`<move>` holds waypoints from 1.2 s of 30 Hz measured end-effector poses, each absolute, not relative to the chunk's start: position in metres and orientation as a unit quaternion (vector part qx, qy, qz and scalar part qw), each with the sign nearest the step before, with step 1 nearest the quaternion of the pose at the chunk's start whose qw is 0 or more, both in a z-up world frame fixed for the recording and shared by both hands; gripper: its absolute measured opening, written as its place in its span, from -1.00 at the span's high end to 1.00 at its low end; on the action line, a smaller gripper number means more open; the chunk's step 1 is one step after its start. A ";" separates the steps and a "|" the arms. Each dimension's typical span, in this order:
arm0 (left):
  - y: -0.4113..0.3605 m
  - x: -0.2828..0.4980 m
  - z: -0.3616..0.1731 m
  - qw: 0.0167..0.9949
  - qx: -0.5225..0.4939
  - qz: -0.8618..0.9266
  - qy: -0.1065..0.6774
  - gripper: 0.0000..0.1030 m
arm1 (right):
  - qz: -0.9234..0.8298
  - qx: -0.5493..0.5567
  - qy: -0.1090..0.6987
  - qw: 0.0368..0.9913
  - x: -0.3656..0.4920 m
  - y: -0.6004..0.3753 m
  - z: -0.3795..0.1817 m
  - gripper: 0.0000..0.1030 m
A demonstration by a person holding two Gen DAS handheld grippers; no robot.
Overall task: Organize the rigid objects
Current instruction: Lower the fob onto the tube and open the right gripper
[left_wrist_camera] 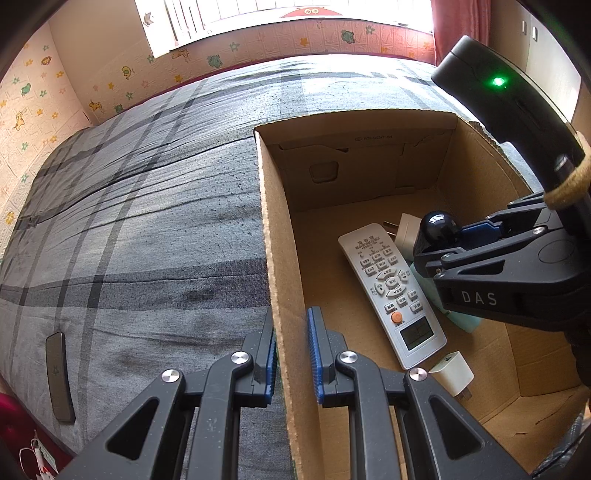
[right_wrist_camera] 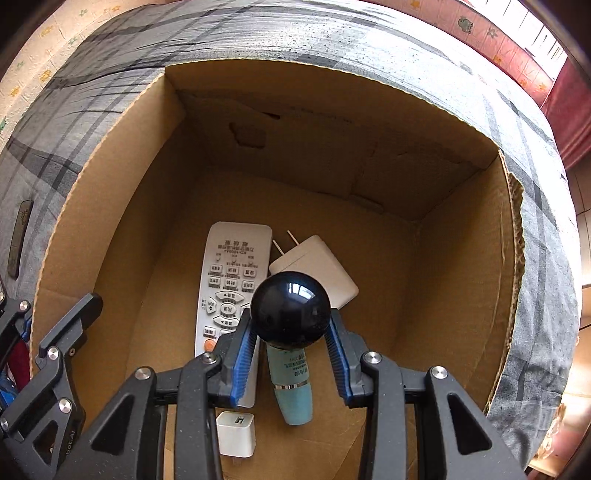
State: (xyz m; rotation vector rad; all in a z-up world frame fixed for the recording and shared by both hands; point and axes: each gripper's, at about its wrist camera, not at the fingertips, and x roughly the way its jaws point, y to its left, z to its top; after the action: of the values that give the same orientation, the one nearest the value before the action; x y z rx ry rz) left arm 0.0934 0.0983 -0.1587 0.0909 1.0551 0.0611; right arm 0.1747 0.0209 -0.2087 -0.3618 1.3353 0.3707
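An open cardboard box [left_wrist_camera: 266, 221] [right_wrist_camera: 110, 166] sits on a grey plaid bed. My right gripper [right_wrist_camera: 290, 332] [left_wrist_camera: 436, 240] hangs inside the box, pointing steeply down, shut on a glossy black ball [right_wrist_camera: 290, 312] [left_wrist_camera: 438, 224]. On the box floor below it lie a white remote [left_wrist_camera: 391, 291] [right_wrist_camera: 229, 273], a white plug adapter [right_wrist_camera: 317, 269] [left_wrist_camera: 406, 229], a teal tube [right_wrist_camera: 291, 387] and a small white USB charger [left_wrist_camera: 451, 371] [right_wrist_camera: 235, 434]. My left gripper [left_wrist_camera: 291, 354] is shut on the box's left wall, one finger on either side.
A dark flat oblong object [left_wrist_camera: 59, 376] [right_wrist_camera: 20, 236] lies on the bedcover [left_wrist_camera: 147, 221] left of the box. A wall with cartoon stickers and a bright window run along the far side of the bed. A red curtain [left_wrist_camera: 458, 26] hangs at the right.
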 end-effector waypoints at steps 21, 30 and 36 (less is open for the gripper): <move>0.097 0.094 -0.158 0.862 0.045 0.030 0.504 0.68 | 0.179 -0.155 0.595 0.768 0.176 0.020 -0.192 -0.45; 0.098 0.095 -0.158 0.862 0.045 0.030 0.504 0.68 | 0.184 -0.157 0.573 0.783 0.163 0.022 -0.171 -0.60; 0.098 0.096 -0.158 0.862 0.046 0.031 0.505 0.68 | 0.186 -0.154 0.562 0.791 0.153 0.017 -0.158 -0.74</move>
State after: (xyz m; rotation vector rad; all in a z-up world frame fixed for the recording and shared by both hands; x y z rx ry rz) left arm 0.0955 0.0976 -0.1581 0.0974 1.0586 0.0646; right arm 0.1531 0.0166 -0.1579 -0.3319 1.2087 0.4004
